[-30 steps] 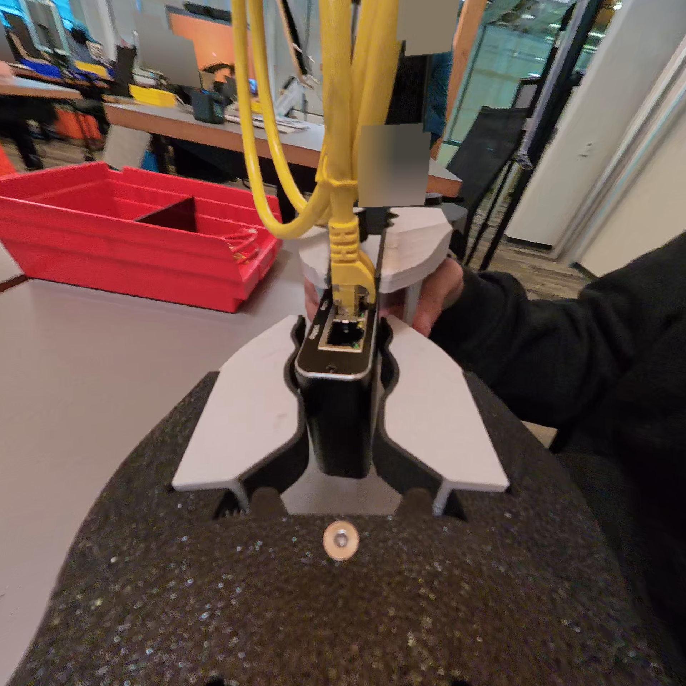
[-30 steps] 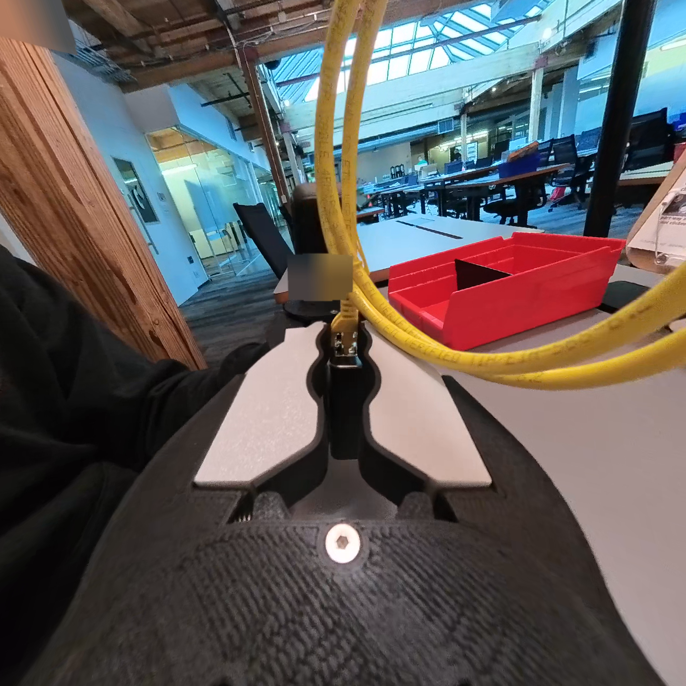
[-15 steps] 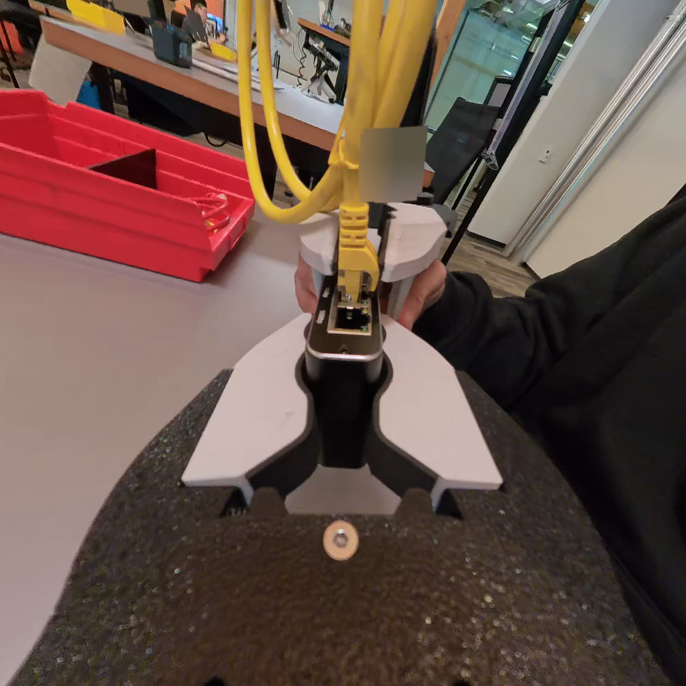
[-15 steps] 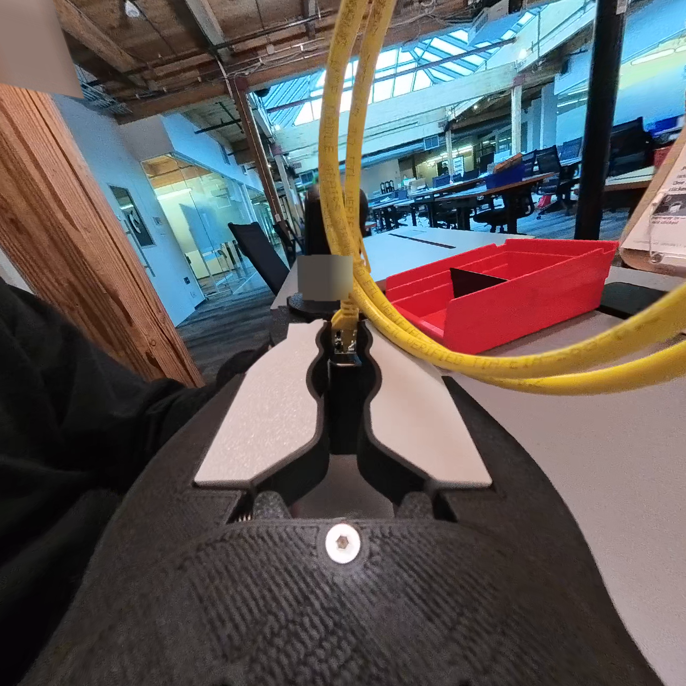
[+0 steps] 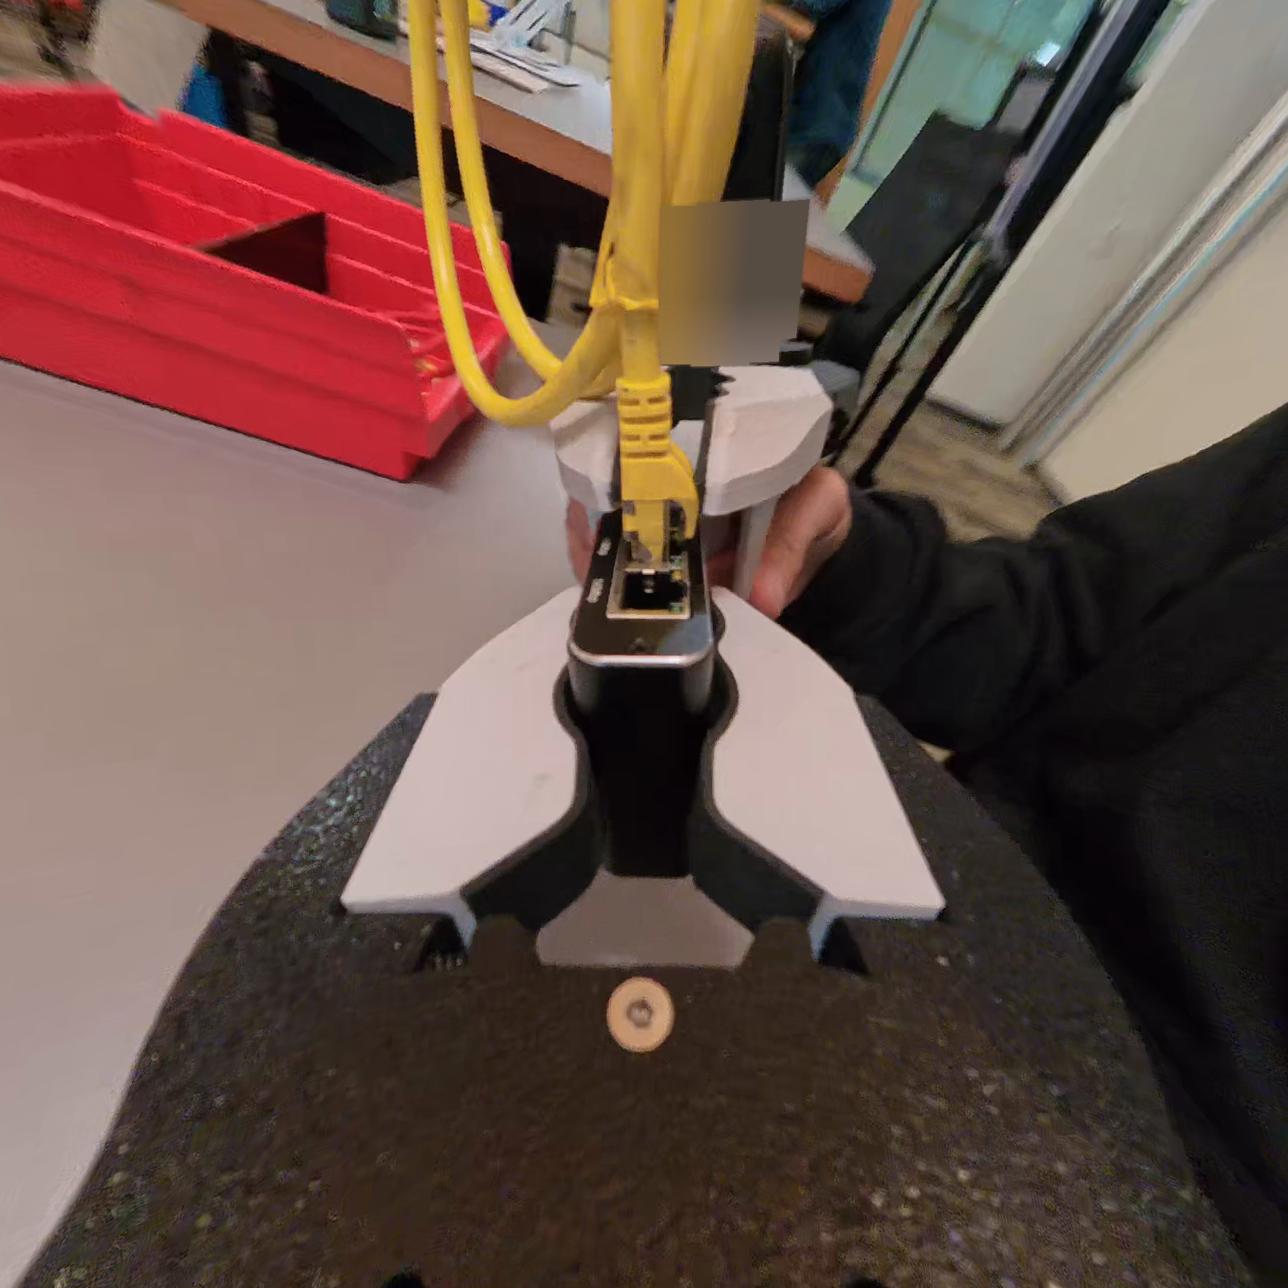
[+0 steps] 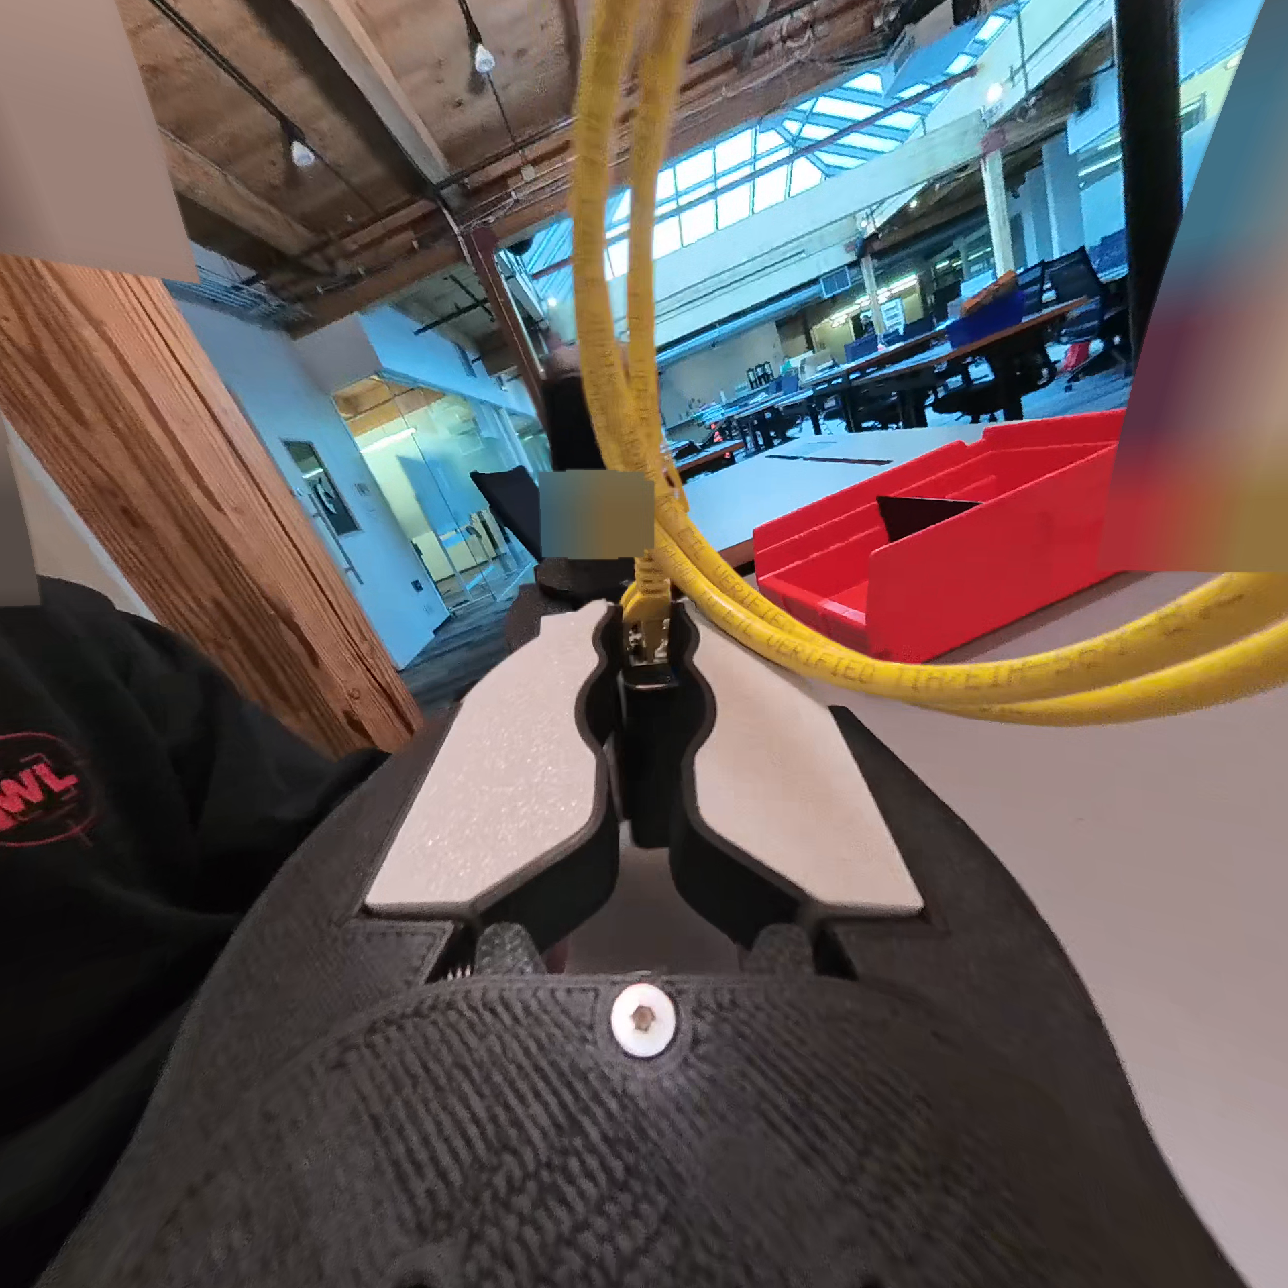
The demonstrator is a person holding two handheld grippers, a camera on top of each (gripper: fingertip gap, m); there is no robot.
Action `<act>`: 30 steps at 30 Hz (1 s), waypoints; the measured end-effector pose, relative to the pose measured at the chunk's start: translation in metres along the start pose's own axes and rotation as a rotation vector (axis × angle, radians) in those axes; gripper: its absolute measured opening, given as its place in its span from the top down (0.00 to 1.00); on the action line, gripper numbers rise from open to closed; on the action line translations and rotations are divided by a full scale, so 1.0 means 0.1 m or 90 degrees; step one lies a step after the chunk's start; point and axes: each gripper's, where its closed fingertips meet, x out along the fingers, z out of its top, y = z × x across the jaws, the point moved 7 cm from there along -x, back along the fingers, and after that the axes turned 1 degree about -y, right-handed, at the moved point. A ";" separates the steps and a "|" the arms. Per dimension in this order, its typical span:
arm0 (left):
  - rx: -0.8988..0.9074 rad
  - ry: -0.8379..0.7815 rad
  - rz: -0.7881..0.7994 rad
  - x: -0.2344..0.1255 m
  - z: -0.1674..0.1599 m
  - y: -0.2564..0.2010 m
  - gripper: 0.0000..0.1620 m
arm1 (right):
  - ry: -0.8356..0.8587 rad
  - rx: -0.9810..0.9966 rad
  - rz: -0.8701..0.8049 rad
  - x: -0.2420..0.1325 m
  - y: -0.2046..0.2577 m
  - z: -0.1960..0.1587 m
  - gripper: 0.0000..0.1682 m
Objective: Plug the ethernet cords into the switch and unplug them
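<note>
Between the left gripper's (image 5: 641,669) closed fingers sits the black switch (image 5: 640,704), clamped at both sides, port face up. At its 12 o'clock end the right gripper (image 5: 686,446) also pinches the switch; in its own view the fingers (image 6: 516,753) stand narrow on the same black body. One yellow plug (image 5: 652,502) remains seated in the far port, the near port (image 5: 649,592) empty. Compared with a second ago, little differs at the ports; both tools have tilted, the red bin (image 5: 209,293) sliding toward 10 o'clock. That suggests repositioning, with the plug's release likely next. Cord (image 5: 460,209) loops hang from 12 o'clock and sweep toward 3 o'clock in the right view, crowding any upward pull. Grey table (image 5: 174,627) lies open at 9 o'clock; a dark sleeve (image 5: 1045,627) closes off 3 o'clock.
</note>
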 end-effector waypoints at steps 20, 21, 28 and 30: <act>0.031 0.077 0.010 0.07 -0.12 -0.01 0.83 | 0.066 0.006 0.070 -0.10 -0.05 -0.12 0.92; 0.030 0.076 0.005 0.07 -0.12 -0.02 0.83 | 0.070 -0.011 0.070 -0.10 -0.04 -0.12 0.92; 0.034 0.065 -0.016 0.07 -0.10 -0.05 0.83 | 0.084 -0.067 0.067 -0.08 0.01 -0.11 0.92; 0.037 0.072 -0.013 0.08 -0.10 -0.06 0.83 | 0.080 -0.053 0.067 -0.04 0.02 -0.11 0.86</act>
